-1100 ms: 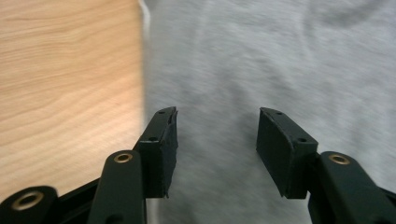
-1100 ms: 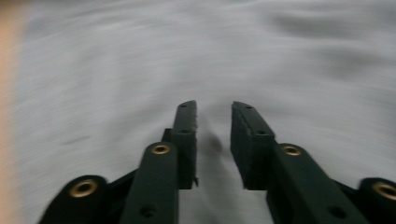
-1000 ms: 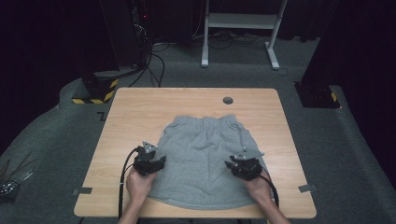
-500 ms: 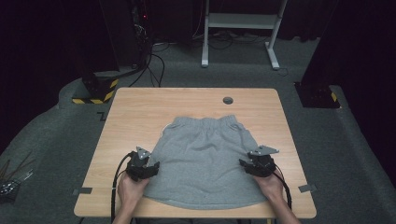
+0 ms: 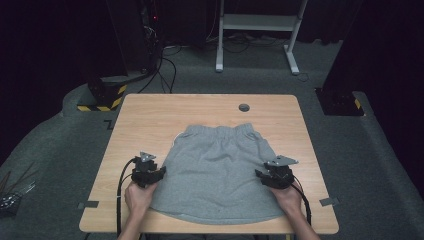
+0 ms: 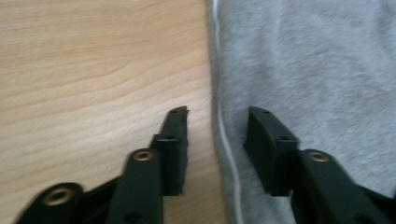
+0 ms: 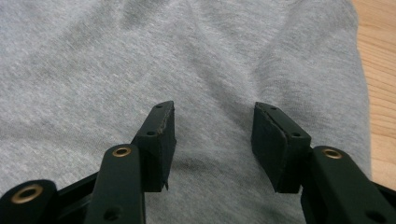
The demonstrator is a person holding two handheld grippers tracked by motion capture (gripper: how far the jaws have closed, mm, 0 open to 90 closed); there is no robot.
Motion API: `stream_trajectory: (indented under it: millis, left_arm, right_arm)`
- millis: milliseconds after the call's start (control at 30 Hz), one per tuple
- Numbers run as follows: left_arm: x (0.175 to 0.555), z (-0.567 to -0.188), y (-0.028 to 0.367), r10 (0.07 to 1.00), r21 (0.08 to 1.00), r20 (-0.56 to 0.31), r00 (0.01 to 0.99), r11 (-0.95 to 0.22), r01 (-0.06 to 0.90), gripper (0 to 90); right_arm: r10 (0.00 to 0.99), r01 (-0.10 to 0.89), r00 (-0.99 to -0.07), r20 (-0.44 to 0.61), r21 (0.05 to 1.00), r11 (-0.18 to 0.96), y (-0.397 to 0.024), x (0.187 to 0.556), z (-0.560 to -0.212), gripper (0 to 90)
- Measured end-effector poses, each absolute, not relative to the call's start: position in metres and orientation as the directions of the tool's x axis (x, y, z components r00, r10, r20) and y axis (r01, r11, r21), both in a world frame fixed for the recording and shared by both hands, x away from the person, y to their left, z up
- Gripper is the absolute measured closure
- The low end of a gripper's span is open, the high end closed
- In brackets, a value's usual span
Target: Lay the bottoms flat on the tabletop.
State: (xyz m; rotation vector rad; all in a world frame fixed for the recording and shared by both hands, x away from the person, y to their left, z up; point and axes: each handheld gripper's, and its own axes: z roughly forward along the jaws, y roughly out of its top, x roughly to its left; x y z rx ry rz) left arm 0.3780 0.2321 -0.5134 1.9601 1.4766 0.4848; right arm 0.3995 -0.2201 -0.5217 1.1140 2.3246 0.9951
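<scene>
While one grey garment [image 5: 220,175] lies flat, two hand-held grippers gape empty.

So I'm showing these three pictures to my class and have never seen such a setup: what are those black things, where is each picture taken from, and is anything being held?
There is no robot here. A person holds a hand-operated gripper in each hand: the left gripper and the right gripper. The wide picture comes from a fixed camera above the wooden table. The two close-ups come from a small camera riding on each gripper, looking along its two black fingers.

On the table lies a grey garment, spread flat. The left gripper straddles its edge, one finger over wood, one over cloth. The right gripper sits over the cloth. Both are open; nothing is held.
</scene>
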Motion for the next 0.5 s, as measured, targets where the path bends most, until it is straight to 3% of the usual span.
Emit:
stream_trajectory:
  millis: [100, 200, 333, 367, 433, 500]
  left_arm:
    - [0.379, -0.509, 0.223, 0.934, 0.659, -0.063, 0.352, -0.226, 0.718, 83.1]
    - [0.373, -0.503, 0.219, 0.927, 0.645, 0.022, 0.375, -0.300, 0.703, 85.2]
    - [0.371, -0.507, 0.237, 0.949, 0.630, 0.019, 0.316, -0.256, 0.733, 84.4]
    - [0.369, -0.506, 0.234, 0.948, 0.644, 0.040, 0.316, -0.266, 0.717, 80.4]
    - [0.368, -0.502, 0.223, 0.943, 0.684, 0.050, 0.329, -0.272, 0.677, 60.4]
    - [0.369, -0.496, 0.208, 0.927, 0.724, 0.049, 0.372, -0.290, 0.626, 50.7]
  right_arm:
    - [0.788, 0.522, -0.615, -0.030, 0.733, 0.435, -0.220, 0.400, -0.522, 49.4]
    - [0.788, 0.520, -0.615, -0.034, 0.734, 0.437, -0.220, 0.399, -0.522, 49.3]
    - [0.789, 0.523, -0.613, -0.031, 0.734, 0.435, -0.219, 0.399, -0.522, 49.3]
    - [0.789, 0.521, -0.614, -0.032, 0.734, 0.435, -0.219, 0.399, -0.522, 49.2]
    - [0.790, 0.521, -0.612, -0.035, 0.734, 0.436, -0.219, 0.399, -0.522, 49.3]
    - [0.790, 0.520, -0.612, -0.041, 0.732, 0.440, -0.218, 0.399, -0.521, 49.3]
